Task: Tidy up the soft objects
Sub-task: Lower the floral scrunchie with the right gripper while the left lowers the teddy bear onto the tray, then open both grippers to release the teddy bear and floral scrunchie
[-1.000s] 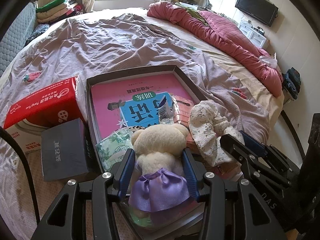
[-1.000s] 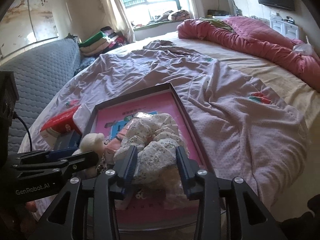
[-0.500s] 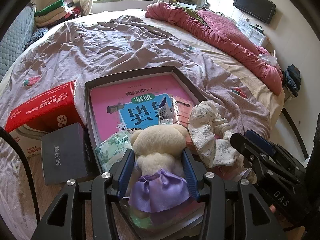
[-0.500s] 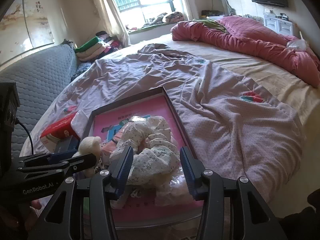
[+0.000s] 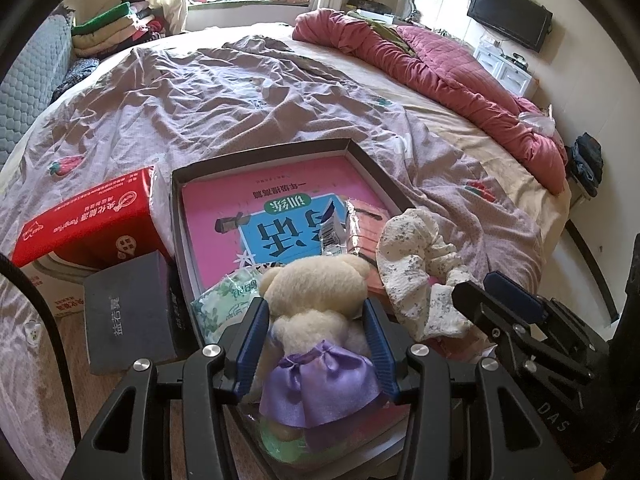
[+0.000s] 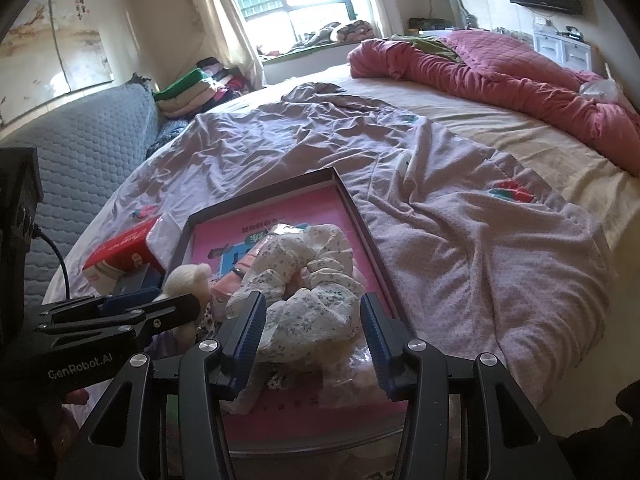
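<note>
My left gripper [image 5: 316, 338] is shut on a cream teddy bear [image 5: 320, 300] in a purple dress, held over the near end of a dark tray [image 5: 260, 156]. A white floral scrunchie [image 5: 416, 264] lies in the tray to the bear's right. In the right wrist view my right gripper [image 6: 312, 324] is open, its blue fingers either side of the scrunchie [image 6: 304, 280] without gripping it. The bear's head [image 6: 188, 280] shows at left behind the left gripper.
The tray holds a pink book [image 5: 280, 208], a green tissue pack [image 5: 224, 304] and clear wrappers. A red tissue box [image 5: 88, 224] and a dark grey box [image 5: 128, 312] sit left of it. The mauve quilt [image 5: 240, 92] and a red duvet [image 5: 460, 76] cover the bed.
My right gripper has opened and let go of the scrunchie, which now lies in the tray. My left gripper still holds the bear in the same place.
</note>
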